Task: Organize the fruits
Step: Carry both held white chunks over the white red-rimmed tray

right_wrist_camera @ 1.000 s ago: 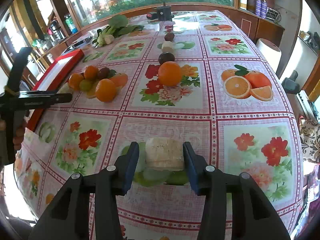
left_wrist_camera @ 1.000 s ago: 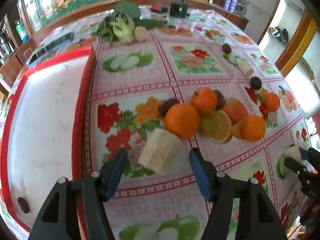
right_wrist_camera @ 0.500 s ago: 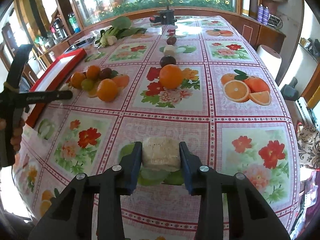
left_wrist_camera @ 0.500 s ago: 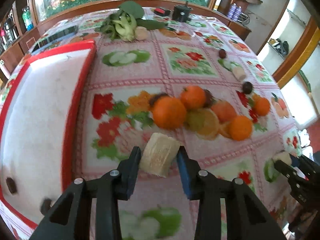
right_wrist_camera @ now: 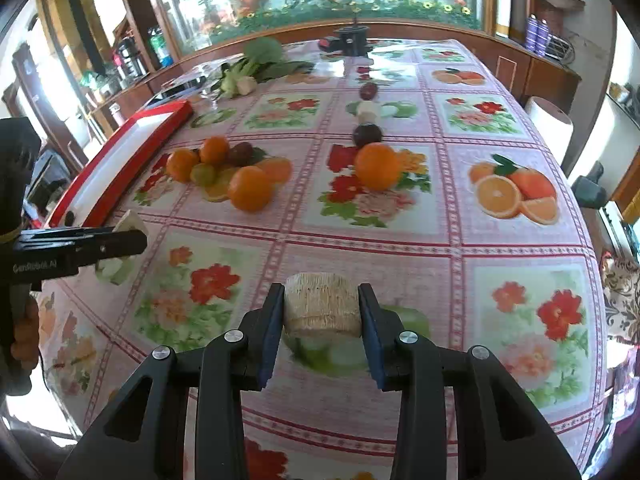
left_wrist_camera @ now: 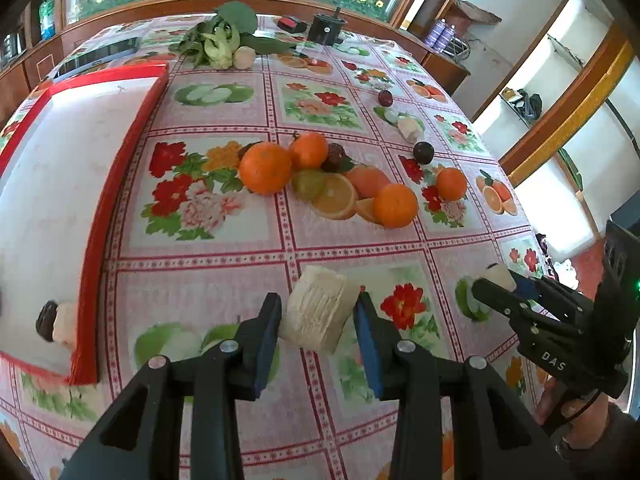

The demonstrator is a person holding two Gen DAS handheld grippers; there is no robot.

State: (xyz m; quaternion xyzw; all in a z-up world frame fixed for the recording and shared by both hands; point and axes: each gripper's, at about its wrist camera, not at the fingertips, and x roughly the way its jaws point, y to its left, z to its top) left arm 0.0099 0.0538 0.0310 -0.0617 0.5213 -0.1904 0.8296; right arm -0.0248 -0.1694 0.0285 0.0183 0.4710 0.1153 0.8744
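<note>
My left gripper (left_wrist_camera: 317,318) is shut on a pale peeled fruit chunk (left_wrist_camera: 320,314) and holds it above the tablecloth, right of the red-rimmed white tray (left_wrist_camera: 90,236). My right gripper (right_wrist_camera: 321,316) is shut on a second pale fruit chunk (right_wrist_camera: 322,312), lifted over the near table. A cluster of oranges (left_wrist_camera: 266,168) with a green fruit and dark plums lies mid-table. A lone orange (right_wrist_camera: 377,166) sits further right. Each gripper shows in the other's view, the right one (left_wrist_camera: 496,284) and the left one (right_wrist_camera: 128,228), holding its chunk.
The tray holds a dark fruit and a pale chunk (left_wrist_camera: 56,322) near its front corner. A dark plum (left_wrist_camera: 423,152), another pale chunk (left_wrist_camera: 408,128) and a plum (left_wrist_camera: 385,97) lie in a line to the right. Leafy greens (left_wrist_camera: 218,40) and a black pot (left_wrist_camera: 326,30) stand at the back.
My left gripper closed on the pale chunk, lifted it and drew back from the orange cluster. My right gripper closed on its chunk and raised it slightly.
</note>
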